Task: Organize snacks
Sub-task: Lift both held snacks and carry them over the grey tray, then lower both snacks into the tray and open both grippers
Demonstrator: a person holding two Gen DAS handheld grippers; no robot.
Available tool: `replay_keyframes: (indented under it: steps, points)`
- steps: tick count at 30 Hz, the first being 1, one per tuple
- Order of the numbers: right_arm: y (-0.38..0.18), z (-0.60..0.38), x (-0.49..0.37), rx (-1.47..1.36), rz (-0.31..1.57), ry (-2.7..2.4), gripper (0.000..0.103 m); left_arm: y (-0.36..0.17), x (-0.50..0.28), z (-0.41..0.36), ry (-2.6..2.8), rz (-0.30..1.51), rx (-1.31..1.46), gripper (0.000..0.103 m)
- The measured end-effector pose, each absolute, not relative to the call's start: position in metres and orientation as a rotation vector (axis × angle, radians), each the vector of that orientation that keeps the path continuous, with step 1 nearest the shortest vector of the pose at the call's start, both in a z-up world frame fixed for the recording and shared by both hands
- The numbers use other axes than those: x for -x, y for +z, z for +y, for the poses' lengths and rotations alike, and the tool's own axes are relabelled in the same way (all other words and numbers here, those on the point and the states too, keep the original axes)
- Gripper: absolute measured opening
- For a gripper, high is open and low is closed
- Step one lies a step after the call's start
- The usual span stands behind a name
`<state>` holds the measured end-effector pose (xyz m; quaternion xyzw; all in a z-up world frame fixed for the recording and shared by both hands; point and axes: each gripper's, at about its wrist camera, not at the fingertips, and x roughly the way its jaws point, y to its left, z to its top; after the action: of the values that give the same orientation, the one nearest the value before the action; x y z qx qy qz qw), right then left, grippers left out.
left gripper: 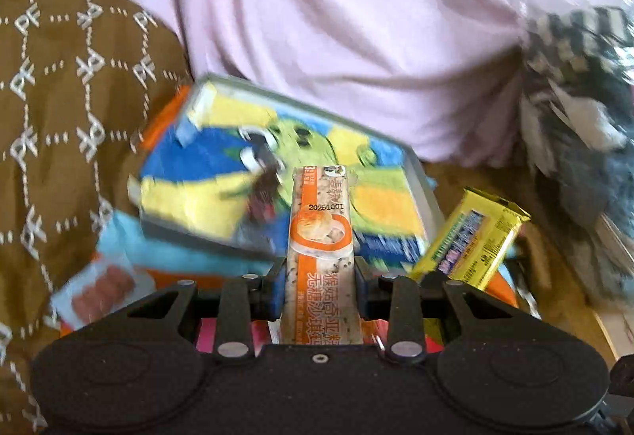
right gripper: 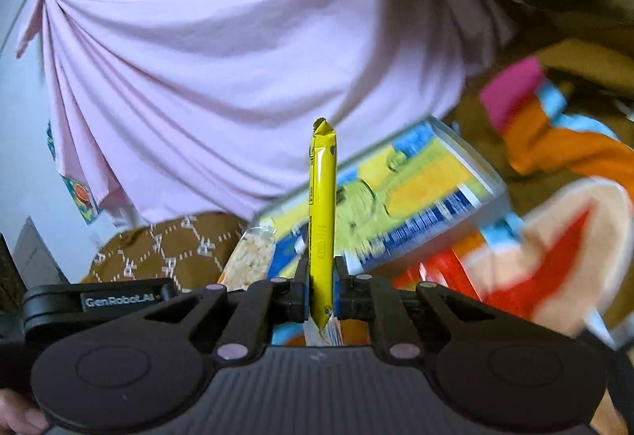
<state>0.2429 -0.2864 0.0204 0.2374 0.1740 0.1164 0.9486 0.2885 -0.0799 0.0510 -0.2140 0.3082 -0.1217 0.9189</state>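
My left gripper [left gripper: 320,290] is shut on an orange and beige snack bar [left gripper: 321,237], held lengthwise above a colourful cartoon-printed box [left gripper: 222,173]. My right gripper [right gripper: 321,294] is shut on a yellow snack bar [right gripper: 321,213], seen edge-on and pointing up. That yellow bar also shows in the left wrist view [left gripper: 471,237], to the right of the box. The box shows in the right wrist view [right gripper: 416,189], just beyond the yellow bar. The left-held bar appears in the right wrist view [right gripper: 249,256], low and left of my right gripper.
A pink cloth [left gripper: 337,19] hangs behind the box. A brown patterned fabric [left gripper: 59,98] lies on the left. A small packet with red pieces [left gripper: 99,288] lies at lower left. A colourful cartoon blanket [right gripper: 562,221] lies under everything. A grey striped cloth [left gripper: 578,86] is on the right.
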Motion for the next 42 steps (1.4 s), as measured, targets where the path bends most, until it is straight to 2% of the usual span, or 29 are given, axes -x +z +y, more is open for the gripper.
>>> replay_keyframes:
  steps: [14,29,37,39,42]
  points:
    - [-0.01,-0.295,-0.324,-0.45,0.394,0.272,0.012,0.024,-0.383,-0.098,-0.123,0.609,0.311,0.035]
    - [-0.024,-0.314,-0.338,-0.495,0.479,0.252,0.013,-0.007,-0.405,-0.12,-0.097,0.609,0.279,0.036]
    - [-0.022,-0.318,-0.34,-0.471,0.502,0.217,0.022,-0.009,-0.405,-0.122,-0.083,0.622,0.27,0.041]
    - [-0.021,-0.319,-0.339,-0.455,0.5,0.21,0.025,-0.009,-0.404,-0.121,-0.077,0.628,0.28,0.05]
    - [-0.017,-0.318,-0.335,-0.409,0.486,0.195,0.04,-0.007,-0.402,-0.118,-0.067,0.624,0.304,0.059]
